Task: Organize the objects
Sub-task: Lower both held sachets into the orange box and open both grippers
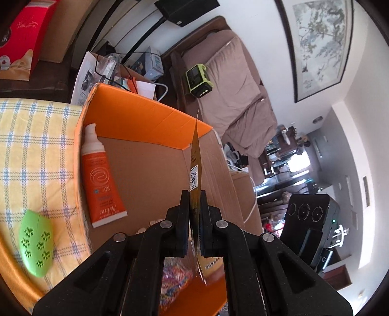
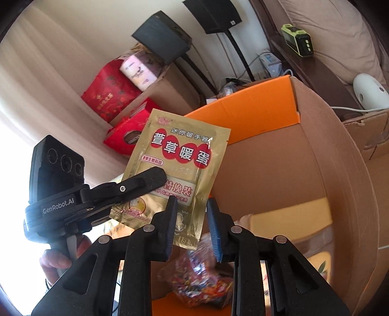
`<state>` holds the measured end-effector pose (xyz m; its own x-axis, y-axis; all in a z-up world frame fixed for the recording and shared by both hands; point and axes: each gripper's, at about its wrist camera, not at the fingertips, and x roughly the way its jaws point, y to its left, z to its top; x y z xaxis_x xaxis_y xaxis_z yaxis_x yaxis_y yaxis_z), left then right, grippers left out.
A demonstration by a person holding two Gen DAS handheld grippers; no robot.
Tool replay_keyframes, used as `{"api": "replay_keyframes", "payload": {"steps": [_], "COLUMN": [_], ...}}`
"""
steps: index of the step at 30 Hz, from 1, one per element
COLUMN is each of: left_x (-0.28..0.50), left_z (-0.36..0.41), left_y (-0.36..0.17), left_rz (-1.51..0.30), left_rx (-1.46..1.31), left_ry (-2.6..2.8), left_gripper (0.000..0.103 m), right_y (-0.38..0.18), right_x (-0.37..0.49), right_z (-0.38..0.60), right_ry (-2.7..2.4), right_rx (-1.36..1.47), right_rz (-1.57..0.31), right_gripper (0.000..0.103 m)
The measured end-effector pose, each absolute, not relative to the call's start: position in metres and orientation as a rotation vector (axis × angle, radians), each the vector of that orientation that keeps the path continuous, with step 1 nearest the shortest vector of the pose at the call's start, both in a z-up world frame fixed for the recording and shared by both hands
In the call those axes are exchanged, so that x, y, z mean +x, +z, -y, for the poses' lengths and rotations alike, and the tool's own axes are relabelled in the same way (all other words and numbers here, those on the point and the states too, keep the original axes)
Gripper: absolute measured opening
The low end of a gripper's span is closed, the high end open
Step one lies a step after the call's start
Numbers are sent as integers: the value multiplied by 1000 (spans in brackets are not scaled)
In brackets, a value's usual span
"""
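My left gripper [image 1: 194,197] is shut on a flat gold packet [image 1: 195,165] with red Chinese print, seen edge-on and held above an open cardboard box [image 1: 150,114] with orange flaps. The right wrist view shows the packet's face [image 2: 180,158] with the left gripper [image 2: 145,181] pinching its lower left part. My right gripper [image 2: 192,206] is open and empty, with its fingers just below the packet. An orange and white Avène tube [image 1: 101,179] leans inside the box. A clear bag of colourful bits [image 2: 201,284] lies on the box floor.
A green perforated oval object [image 1: 36,245] lies on the yellow checked cloth [image 1: 36,150] left of the box. A sofa with beige cushions [image 1: 238,92] and a green device [image 1: 198,80] stand behind. Red gift boxes [image 2: 109,90] and black speakers [image 2: 214,14] are beyond the box.
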<state>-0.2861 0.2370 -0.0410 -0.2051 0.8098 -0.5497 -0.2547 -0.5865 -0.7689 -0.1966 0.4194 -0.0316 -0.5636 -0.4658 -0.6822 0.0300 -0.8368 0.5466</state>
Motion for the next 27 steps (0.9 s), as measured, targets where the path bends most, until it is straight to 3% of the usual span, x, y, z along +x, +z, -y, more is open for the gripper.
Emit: {"api": "replay_keyframes", "payload": {"steps": [15,18,20,21,27], "left_x": [-315,-314,-311,-309,-296], "left_z": [-277,-280,-280,-280,-274], "left_y": [-88,-91,-92,-92,-78], "left_rz": [830,817,815,806,721], "left_rx": [-1507,-1523,-1553,-1570,-1579], "left_ry": [1949,1965,1961,1968,1968], "left_gripper": [6,25,55,61,65], "right_y": [-48,-49,-49,-50,-49], "right_x": [-221,-219,-219,-219,-215], "right_z": [-436,-435,-435,-435,-431], "right_ry": [-2601,-2616,-2615,-2614,-2619], "right_rx": [1415,1438,1444,1445,1438], "right_rz": [554,516,510,509,509], "right_gripper": [26,26,26,26,26]}}
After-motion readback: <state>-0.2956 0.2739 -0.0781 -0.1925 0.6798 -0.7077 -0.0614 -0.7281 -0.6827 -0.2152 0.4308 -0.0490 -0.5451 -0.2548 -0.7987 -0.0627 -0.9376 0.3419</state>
